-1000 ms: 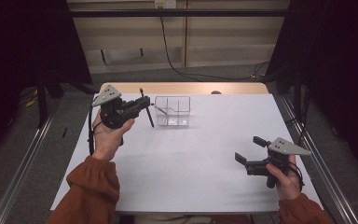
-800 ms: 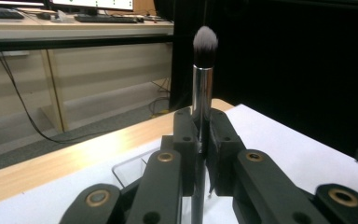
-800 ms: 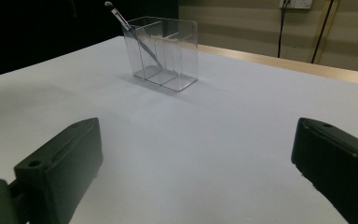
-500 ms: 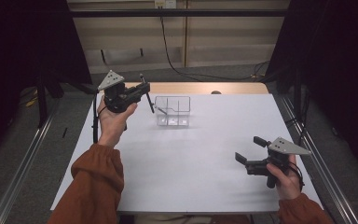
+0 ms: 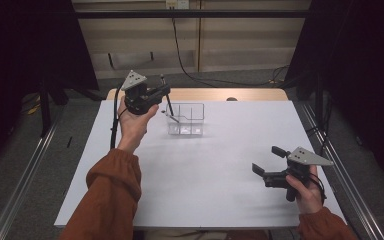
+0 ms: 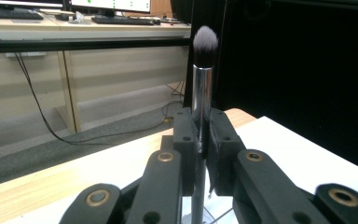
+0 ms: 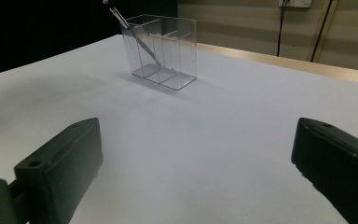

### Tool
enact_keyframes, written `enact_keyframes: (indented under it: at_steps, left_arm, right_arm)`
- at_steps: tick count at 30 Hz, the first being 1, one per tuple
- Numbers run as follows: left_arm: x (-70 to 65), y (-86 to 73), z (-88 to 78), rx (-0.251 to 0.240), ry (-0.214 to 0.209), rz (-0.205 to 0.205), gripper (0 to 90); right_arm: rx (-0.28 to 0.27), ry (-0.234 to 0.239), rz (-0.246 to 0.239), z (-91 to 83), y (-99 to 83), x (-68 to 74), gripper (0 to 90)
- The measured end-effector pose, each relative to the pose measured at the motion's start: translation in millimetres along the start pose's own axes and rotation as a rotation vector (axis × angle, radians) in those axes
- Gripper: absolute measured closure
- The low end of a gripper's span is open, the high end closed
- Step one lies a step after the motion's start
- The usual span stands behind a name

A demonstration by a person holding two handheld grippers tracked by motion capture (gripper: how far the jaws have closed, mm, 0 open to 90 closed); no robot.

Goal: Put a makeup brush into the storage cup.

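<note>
My left gripper [image 5: 163,92] is raised over the table's far left, shut on a makeup brush [image 5: 170,107]. In the left gripper view the jaws [image 6: 200,122] clamp the brush's silver ferrule [image 6: 202,88], and the dark bristles stand upright above them. The brush's lower end hangs at the left edge of a clear divided box [image 5: 192,112]. A thin rod [image 7: 137,39] leans inside the box's [image 7: 182,46] left compartment. My right gripper [image 5: 268,160] rests low at the near right, open with nothing between its jaws [image 7: 198,140].
The white table [image 5: 205,195] has a wooden strip [image 5: 250,94] along its far edge. Beyond it are a beige wall and a hanging black cable [image 5: 180,55]. Metal rails [image 5: 25,175] run along both sides of the table. An orange sleeve [image 5: 107,200] reaches in from the near left.
My left hand has carried the brush farther from the person and to the right, up to the clear box's left edge. The right gripper has not moved.
</note>
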State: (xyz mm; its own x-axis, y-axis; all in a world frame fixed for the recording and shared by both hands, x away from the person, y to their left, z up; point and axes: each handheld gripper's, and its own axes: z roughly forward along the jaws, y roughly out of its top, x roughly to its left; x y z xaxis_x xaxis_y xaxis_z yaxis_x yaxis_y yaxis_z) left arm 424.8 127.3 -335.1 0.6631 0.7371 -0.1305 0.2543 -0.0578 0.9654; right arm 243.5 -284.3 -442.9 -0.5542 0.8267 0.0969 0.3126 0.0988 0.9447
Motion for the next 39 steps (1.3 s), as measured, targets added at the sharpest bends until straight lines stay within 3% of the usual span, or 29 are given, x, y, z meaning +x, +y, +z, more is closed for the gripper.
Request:
enact_keyframes:
  at_steps: [6,16,39]
  left_arm:
    - [-0.2,-2.0,11.9,0.010,0.032,-0.007,83.9]
    - [-5.0,-4.0,26.9,0.035,0.061,0.035,83.9]
    - [-3.2,-30.5,40.5,0.098,0.073,0.015,83.8]
  right_arm:
    - [0.001,0.002,0.005,0.0,-0.1,-0.3,1.6]
    - [-0.002,-0.001,0.002,-0.5,0.3,-1.1,1.7]
    - [0.003,0.004,0.001,0.6,-0.3,-0.5,1.7]
